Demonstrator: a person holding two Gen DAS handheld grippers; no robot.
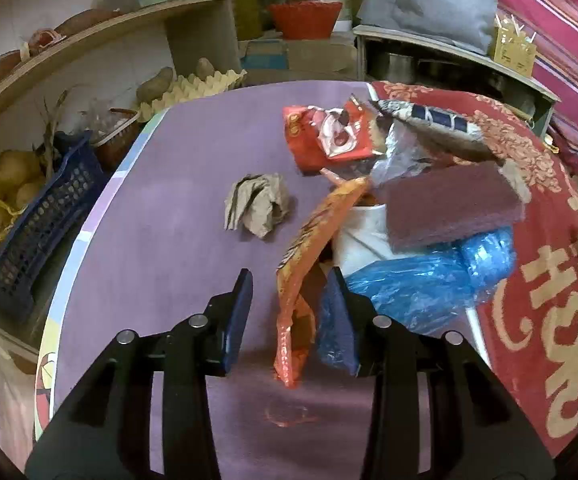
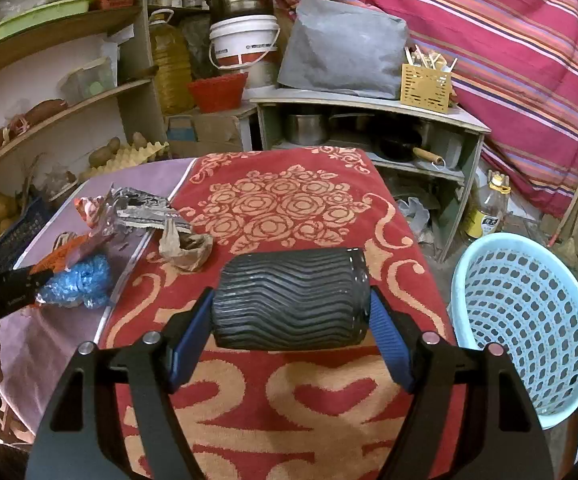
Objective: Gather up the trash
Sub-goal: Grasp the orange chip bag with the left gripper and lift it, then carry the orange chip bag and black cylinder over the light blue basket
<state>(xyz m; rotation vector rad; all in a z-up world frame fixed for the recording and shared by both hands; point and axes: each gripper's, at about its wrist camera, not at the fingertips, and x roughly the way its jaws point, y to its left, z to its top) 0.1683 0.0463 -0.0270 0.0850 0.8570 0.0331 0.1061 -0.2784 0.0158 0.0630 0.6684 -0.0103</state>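
Hanging between the left claw's (image 1: 289, 312) jaws, the orange wrapper (image 1: 309, 264) is the piece next in line, with the light blue basket (image 2: 529, 320) down on the floor off the worktop's right side.
Its long axis runs from close under the claw up and away toward the heap of trash: a blue plastic bag (image 1: 421, 280), a red packet (image 1: 325, 136) and a maroon sponge (image 1: 449, 208); crumpled brown paper (image 1: 259, 208) lies apart, to the left on the purple worktop (image 1: 169, 240). The left jaws stand partly spread, and neither pad visibly presses the wrapper, which sits nearer the right-hand pad. The right claw (image 2: 289, 320) is spread wide and pinches a black ribbed cup (image 2: 289, 300) lying crosswise by its ends, above the red mat (image 2: 289, 200) and nearer the basket.
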